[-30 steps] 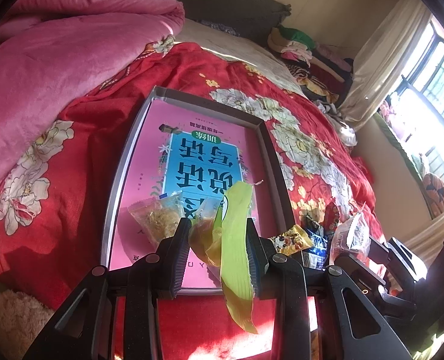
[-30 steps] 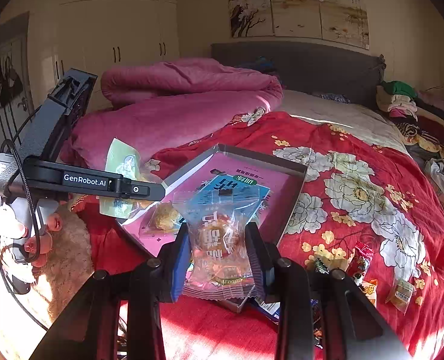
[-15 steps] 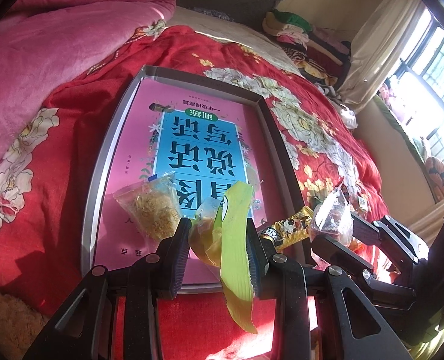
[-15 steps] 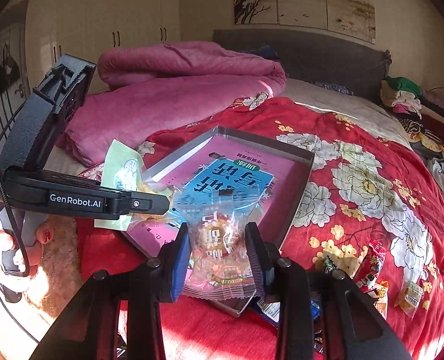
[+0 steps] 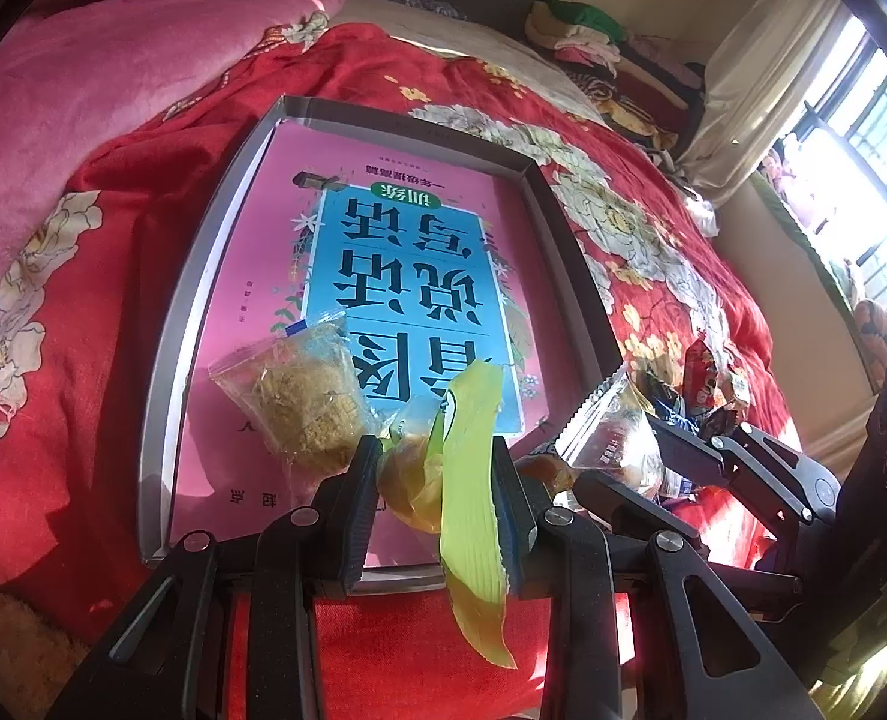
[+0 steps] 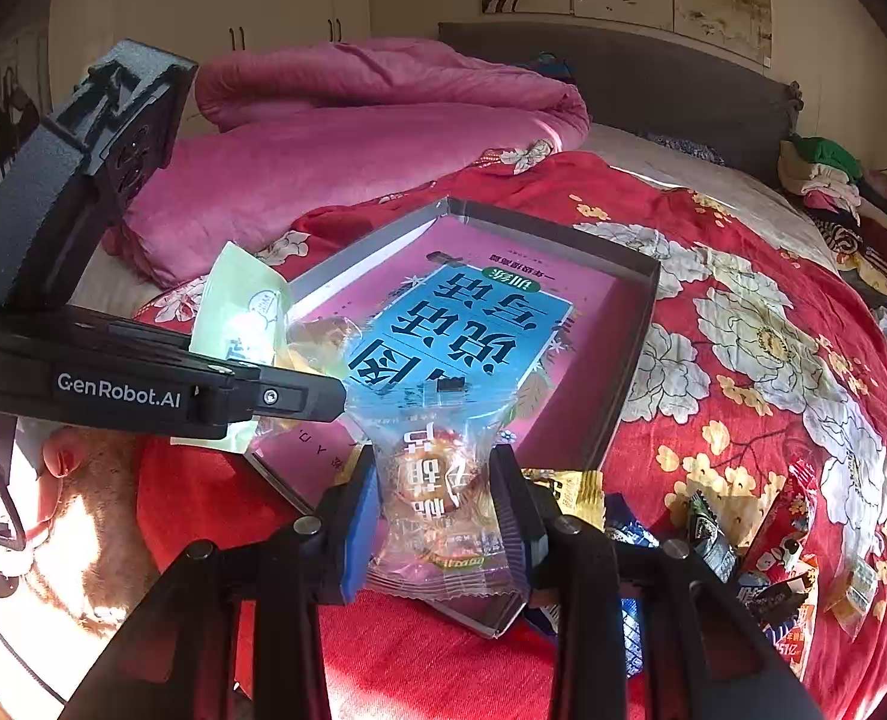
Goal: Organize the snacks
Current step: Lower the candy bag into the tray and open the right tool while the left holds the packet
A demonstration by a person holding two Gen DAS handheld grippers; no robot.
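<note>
In the left wrist view we see our left gripper (image 5: 437,480) clamped on a green-and-yellow snack packet (image 5: 467,480), whose long green edge hangs down past the fingers toward the near edge of the picture. Just beyond the fingertips lies a grey tray (image 5: 203,276) on the red floral bedspread (image 5: 101,252), with a pink-and-blue book (image 5: 407,276) filling its floor. A clear bag of yellow crumbly snack (image 5: 299,396) rests on the near left part of that book, touching the left finger's tip in the picture. To the right, our right gripper (image 5: 617,450) comes in holding a clear wrapped snack (image 5: 614,435) over the tray's near right rim, and a small heap of loose snacks (image 5: 707,384) lies on the bedspread just right of the tray. A pink quilt (image 5: 113,60) is bunched at the far left. In the right wrist view our right gripper (image 6: 437,504) is closed on the clear wrapped snack (image 6: 437,480), a round golden pastry with printed lettering, held above the tray's (image 6: 629,372) near corner. The book (image 6: 461,330) lies inside the tray. At the left, the left gripper (image 6: 287,384) reaches across with the green packet (image 6: 239,324) pinched in it, over the tray's left rim. Loose snacks (image 6: 761,540) are scattered on the bedspread (image 6: 743,312) at the near right, and the pink quilt (image 6: 347,138) lies beyond the tray.
</note>
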